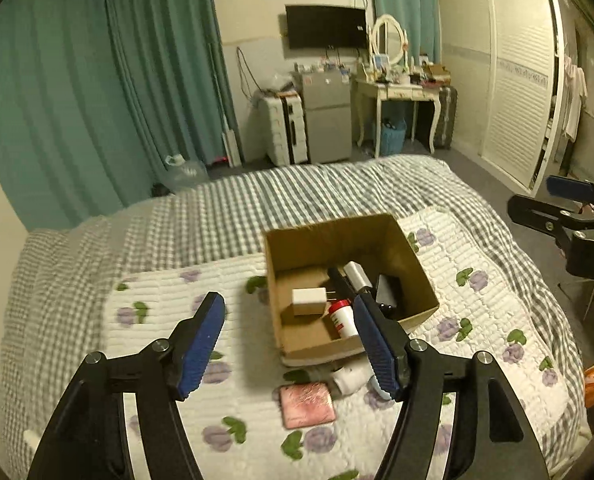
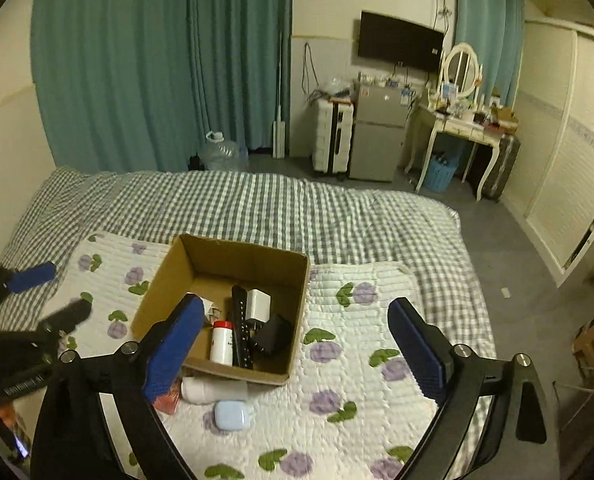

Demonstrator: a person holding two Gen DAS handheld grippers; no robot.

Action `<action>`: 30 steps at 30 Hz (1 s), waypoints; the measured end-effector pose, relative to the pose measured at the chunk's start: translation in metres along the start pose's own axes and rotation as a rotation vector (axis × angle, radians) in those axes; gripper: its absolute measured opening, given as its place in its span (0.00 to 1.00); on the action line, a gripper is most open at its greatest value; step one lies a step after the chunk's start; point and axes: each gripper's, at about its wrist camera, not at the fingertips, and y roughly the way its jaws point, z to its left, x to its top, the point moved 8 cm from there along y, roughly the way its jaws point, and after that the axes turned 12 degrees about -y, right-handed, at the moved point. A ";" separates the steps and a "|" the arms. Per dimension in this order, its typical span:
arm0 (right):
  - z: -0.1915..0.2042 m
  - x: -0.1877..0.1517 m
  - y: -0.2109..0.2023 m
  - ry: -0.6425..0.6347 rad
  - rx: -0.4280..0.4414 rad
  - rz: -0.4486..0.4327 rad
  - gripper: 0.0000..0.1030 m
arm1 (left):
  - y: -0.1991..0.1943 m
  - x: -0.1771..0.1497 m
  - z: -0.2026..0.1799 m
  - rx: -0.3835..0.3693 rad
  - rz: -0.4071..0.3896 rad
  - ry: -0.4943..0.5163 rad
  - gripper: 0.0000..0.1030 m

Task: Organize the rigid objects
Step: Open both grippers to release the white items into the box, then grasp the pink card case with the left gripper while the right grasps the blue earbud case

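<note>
An open cardboard box [image 1: 325, 248] [image 2: 157, 288] sits on a floral quilted mat [image 2: 357, 360] on the bed. Inside lie a white charger [image 1: 309, 302], a red-capped white bottle [image 2: 221, 342], a black strap [image 2: 241, 328], a second white plug [image 2: 258, 304] and a black adapter [image 2: 273, 334]. Just in front of the box lie a pink flat case [image 1: 307, 404], a white bottle [image 2: 213, 390] on its side and a light blue earbud case [image 2: 233, 416]. My left gripper [image 1: 287, 304] hangs open above the box's near left corner, holding nothing. My right gripper [image 2: 295, 304] is wide open over the box's near edge, also holding nothing.
The bed carries a grey checked sheet [image 2: 257, 208]. Beyond its far edge stand a water jug [image 2: 223, 154], a white suitcase [image 2: 333, 140], a small fridge [image 2: 377, 136] and a dressing table [image 2: 461, 124]. Teal curtains hang at the back left; a white wardrobe [image 1: 513, 80] lines the right.
</note>
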 end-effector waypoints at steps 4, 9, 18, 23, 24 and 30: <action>0.010 -0.003 -0.036 -0.013 -0.008 -0.043 0.97 | -0.027 -0.008 0.011 0.017 -0.028 -0.022 0.68; 0.031 -0.019 -0.049 -0.043 -0.020 -0.047 0.97 | -0.032 -0.029 0.024 0.002 -0.009 -0.065 0.68; 0.069 -0.084 0.003 -0.006 0.040 0.048 0.97 | 0.011 -0.100 0.038 0.022 0.079 -0.101 0.68; 0.094 -0.132 0.052 -0.020 0.091 0.142 0.97 | 0.055 -0.149 0.044 0.036 0.187 -0.138 0.68; 0.098 -0.142 0.062 -0.023 0.100 0.168 0.97 | 0.062 -0.157 0.045 0.036 0.207 -0.143 0.68; 0.115 -0.174 0.112 -0.035 0.138 0.250 0.96 | 0.099 -0.187 0.042 0.034 0.296 -0.144 0.68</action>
